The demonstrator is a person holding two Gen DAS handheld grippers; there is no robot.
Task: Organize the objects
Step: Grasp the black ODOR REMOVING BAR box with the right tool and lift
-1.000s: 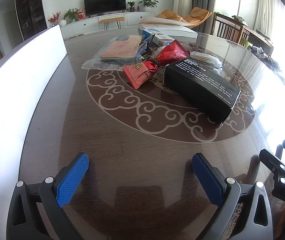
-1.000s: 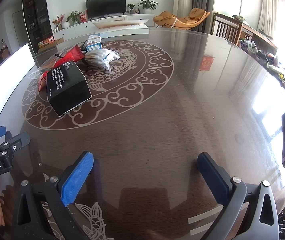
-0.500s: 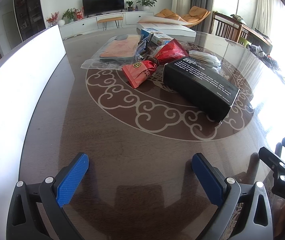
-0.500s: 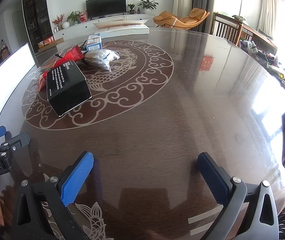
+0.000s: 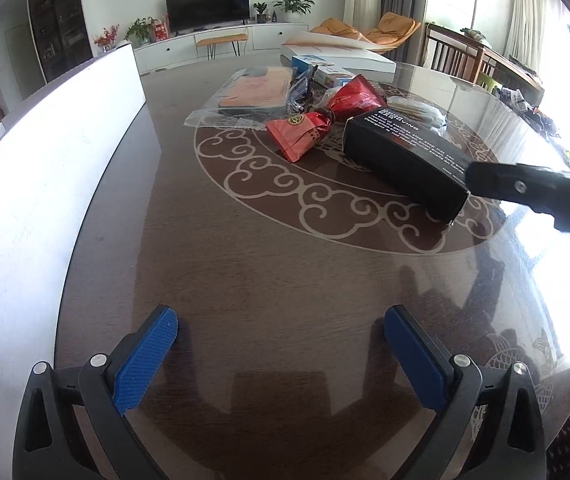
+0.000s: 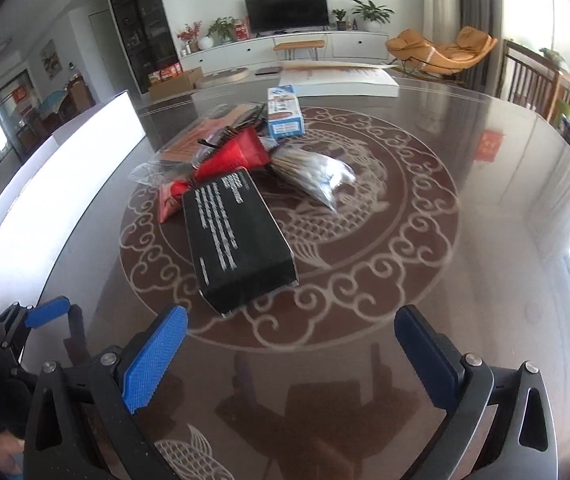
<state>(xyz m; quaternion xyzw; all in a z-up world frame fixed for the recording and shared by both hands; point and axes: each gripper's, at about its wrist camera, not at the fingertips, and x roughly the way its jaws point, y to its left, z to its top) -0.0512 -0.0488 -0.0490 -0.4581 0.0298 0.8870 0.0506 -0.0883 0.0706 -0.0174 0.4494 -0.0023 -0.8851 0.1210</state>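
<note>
A pile of objects lies mid-table: a black box [image 6: 237, 240] with white print, also in the left wrist view [image 5: 405, 160], two red packets [image 5: 301, 136] [image 6: 233, 156], a clear bag of sticks [image 6: 317, 172], a blue-white carton [image 6: 285, 116] and a bagged flat orange item [image 5: 257, 92]. My right gripper [image 6: 289, 360] is open just short of the black box's near end. Its body [image 5: 537, 192] shows in the left wrist view beside the box. My left gripper [image 5: 281, 352] is open and empty over bare table. It also shows at the right wrist view's left edge [image 6: 45, 312].
A long white panel [image 5: 45, 168] stands along the table's left edge. A flat white box [image 6: 337, 80] lies at the far side. Chairs [image 5: 465, 56] stand at the far right. The dark glossy table [image 6: 485, 240] stretches to the right.
My right gripper has moved forward and left to the near end of the black box, and it now enters the left wrist view. My left gripper has barely moved.
</note>
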